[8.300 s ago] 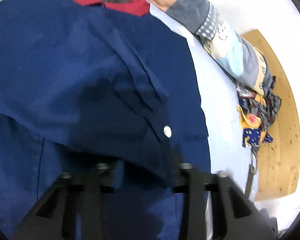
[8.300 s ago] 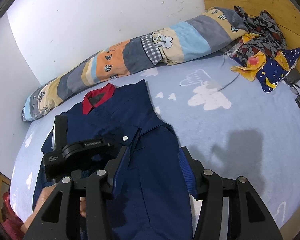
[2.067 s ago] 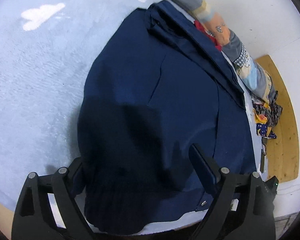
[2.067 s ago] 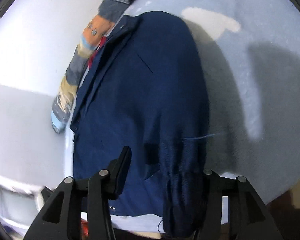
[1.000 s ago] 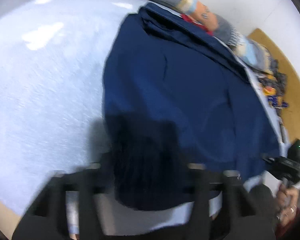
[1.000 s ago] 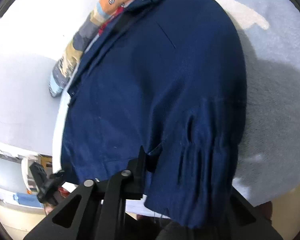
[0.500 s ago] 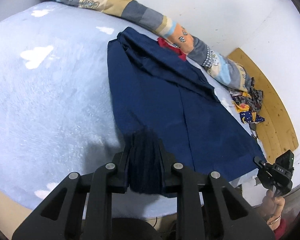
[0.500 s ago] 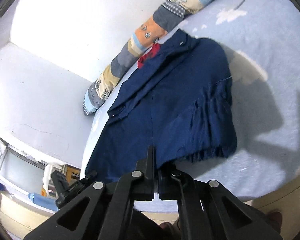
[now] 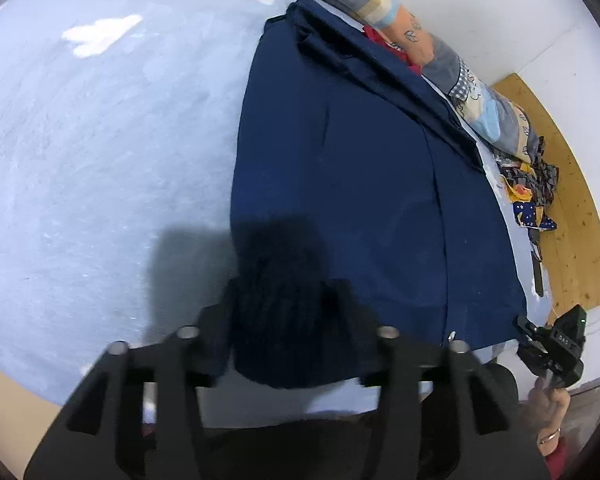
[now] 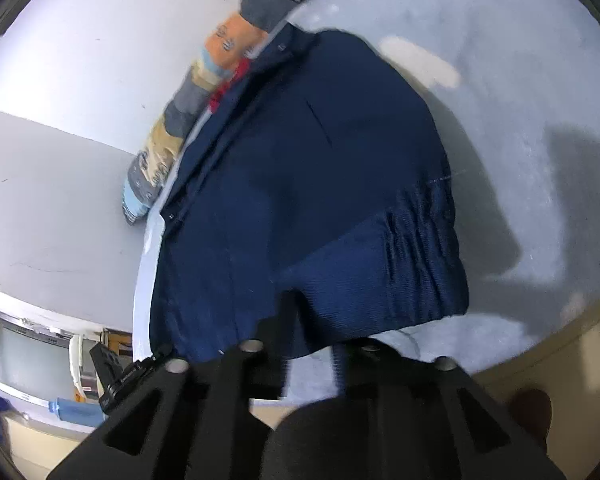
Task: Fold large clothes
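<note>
A navy blue jacket (image 9: 372, 184) lay spread flat on the light blue bedsheet (image 9: 100, 152), its collar end toward the wall and its hem at the near edge of the bed. A red inner collar (image 9: 384, 42) showed at the far end of the garment, just beside a long patchwork bolster (image 9: 452, 68) that ran along the white wall (image 10: 80, 52). The left gripper (image 9: 284, 320) was positioned at the near left corner of the hem, with a bunched fold of navy fabric sitting between its two fingers (image 9: 216, 332); the fingers were set apart by the thickness of that bunch, and it could not be determined whether they were pinching it or had let go. The right gripper (image 10: 308, 344) was positioned at the near right corner of the hem, where the gathered ribbed waistband (image 10: 424, 256) lay; its fingers stood apart with the hem edge and a strip of sheet between them, and contact with the cloth could not be confirmed. In the left wrist view, the right-hand device (image 9: 556, 344) appeared at the far corner of the hem, held by a hand (image 9: 548, 404). A heap of patterned clothes (image 9: 532, 196) lay near the wooden headboard (image 9: 572, 216), well apart from the jacket. White cloud prints (image 10: 420, 64) marked the sheet beside the garment.
</note>
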`<state>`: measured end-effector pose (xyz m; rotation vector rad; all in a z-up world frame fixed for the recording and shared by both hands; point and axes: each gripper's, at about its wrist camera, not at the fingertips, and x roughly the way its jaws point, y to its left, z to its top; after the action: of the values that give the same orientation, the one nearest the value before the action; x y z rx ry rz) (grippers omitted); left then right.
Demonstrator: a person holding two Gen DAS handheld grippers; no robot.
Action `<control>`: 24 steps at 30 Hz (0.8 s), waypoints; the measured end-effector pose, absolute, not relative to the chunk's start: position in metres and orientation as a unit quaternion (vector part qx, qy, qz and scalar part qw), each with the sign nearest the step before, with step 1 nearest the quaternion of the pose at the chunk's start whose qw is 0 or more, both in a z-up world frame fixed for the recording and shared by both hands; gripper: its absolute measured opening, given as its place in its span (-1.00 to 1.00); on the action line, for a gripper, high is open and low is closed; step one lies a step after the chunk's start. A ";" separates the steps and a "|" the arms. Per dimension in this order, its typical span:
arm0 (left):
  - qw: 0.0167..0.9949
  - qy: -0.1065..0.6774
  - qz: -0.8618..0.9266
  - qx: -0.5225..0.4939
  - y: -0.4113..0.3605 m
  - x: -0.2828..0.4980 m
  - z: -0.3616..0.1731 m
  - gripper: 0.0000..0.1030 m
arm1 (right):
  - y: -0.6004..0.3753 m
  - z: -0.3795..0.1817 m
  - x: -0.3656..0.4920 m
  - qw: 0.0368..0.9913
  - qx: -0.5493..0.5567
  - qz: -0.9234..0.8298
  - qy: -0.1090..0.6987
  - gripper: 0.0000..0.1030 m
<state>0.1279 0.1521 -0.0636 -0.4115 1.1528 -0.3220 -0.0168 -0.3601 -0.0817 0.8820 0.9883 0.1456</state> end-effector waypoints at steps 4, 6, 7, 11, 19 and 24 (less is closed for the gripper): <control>0.793 0.536 -0.195 -0.213 0.160 0.123 -0.069 0.38 | -0.382 -0.097 -0.037 0.777 0.433 0.062 0.452 0.00; 0.790 0.535 -0.210 -0.214 0.160 0.122 -0.071 0.55 | -0.397 -0.106 -0.046 0.780 0.443 0.048 0.440 0.00; 0.790 0.533 -0.217 -0.214 0.157 0.122 -0.073 0.60 | -0.404 -0.110 -0.046 0.778 0.453 0.046 0.433 0.00; 0.797 0.526 -0.217 -0.201 0.141 0.133 -0.075 0.69 | -0.418 -0.121 -0.037 0.767 0.496 0.075 0.401 -0.01; 0.838 0.502 -0.133 -0.165 0.121 0.148 -0.062 -0.51 | -0.371 -0.103 0.009 0.801 0.430 0.097 0.404 -0.84; 0.841 0.474 -0.148 -0.214 0.129 0.144 -0.044 -0.63 | -0.367 -0.060 -0.010 0.830 0.417 0.117 0.351 -0.85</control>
<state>0.1436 0.1294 -0.0444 -0.4524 1.0014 -0.3124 -0.0095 -0.3668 -0.0601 0.8852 0.7437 0.2489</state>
